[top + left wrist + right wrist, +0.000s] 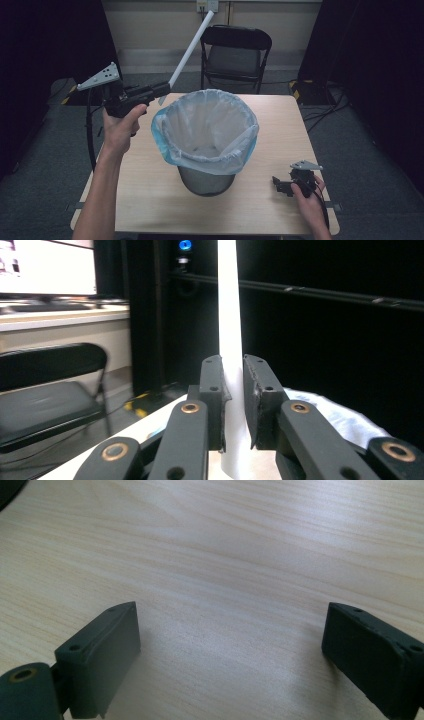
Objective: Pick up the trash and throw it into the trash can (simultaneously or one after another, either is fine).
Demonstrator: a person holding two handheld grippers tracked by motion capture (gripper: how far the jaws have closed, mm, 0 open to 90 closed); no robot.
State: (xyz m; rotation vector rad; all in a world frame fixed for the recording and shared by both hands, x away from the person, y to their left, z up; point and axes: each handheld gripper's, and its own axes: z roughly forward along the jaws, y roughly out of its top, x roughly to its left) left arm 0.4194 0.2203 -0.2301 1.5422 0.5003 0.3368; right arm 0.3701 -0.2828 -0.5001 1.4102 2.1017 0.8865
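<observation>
Nearest to me, at the front right of the desk (150,200), my right gripper (285,186) sits low over the wood with its fingers (100,650) spread wide and nothing between them; in the right gripper view bare wood grain lies under the gap. The right hand (309,200) holds it just off the desk's front right corner, well apart from everything else.

Farther in, at the middle of the desk, stands a bin (206,181) lined with a pale blue plastic bag (170,145) whose top is folded out over the rim. The bin is upright, and I see no contents I can make out in it.

To the left of the bin and raised above the desk's far left corner, my left hand (119,131) holds the left gripper (161,90). Its fingers (214,390) are clamped on a white tube (190,50), gripping it near its lower end. In the left gripper view the tube runs straight up between the pads, pressed on both sides, with a short stub showing below them. From above, the tube slants up and away to the right, its lower tip just beside the bag's far left edge.

Beyond the desk stands a black folding chair (235,55), facing the desk.
</observation>
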